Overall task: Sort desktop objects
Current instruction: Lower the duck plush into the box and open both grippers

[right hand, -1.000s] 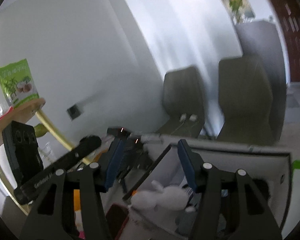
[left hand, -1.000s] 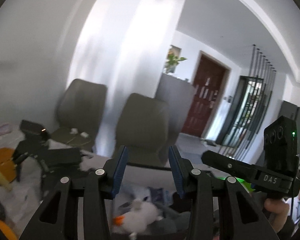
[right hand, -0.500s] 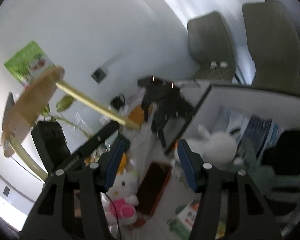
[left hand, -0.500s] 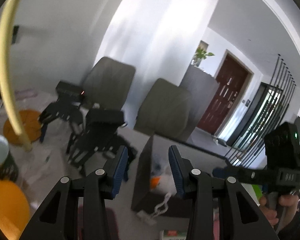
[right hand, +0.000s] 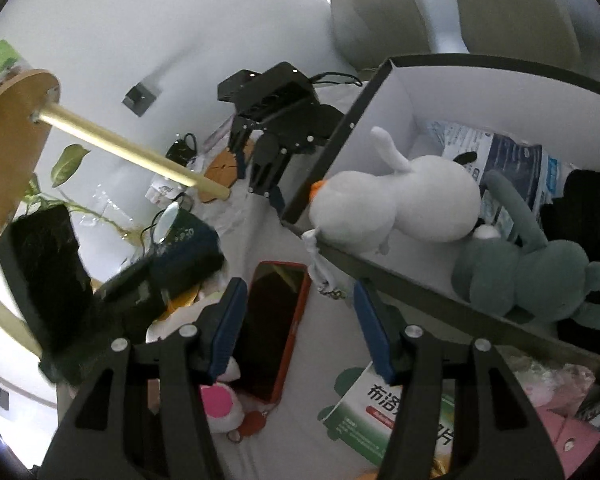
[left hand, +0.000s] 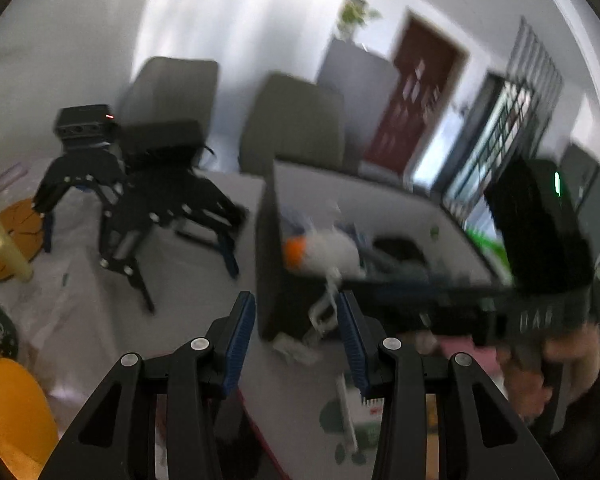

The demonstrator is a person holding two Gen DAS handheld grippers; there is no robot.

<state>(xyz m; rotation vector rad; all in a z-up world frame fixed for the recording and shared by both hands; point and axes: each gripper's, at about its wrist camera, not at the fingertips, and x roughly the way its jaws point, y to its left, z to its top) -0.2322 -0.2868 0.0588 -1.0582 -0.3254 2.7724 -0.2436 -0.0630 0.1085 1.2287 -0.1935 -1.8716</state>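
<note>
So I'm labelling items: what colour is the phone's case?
Red, around the dark screen of the phone; clearest in the right wrist view.

walls: white (left hand: 80, 40) | chairs: two grey (left hand: 292, 124) | door: dark red (left hand: 416, 92) | window grille: black (left hand: 516, 100)

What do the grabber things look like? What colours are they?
Both grabbers are black. The left gripper and right gripper each have two angular fingers with ribbed blue pads and round silver bolts. A boxy black camera block with a small green light sits on the right one.
</note>
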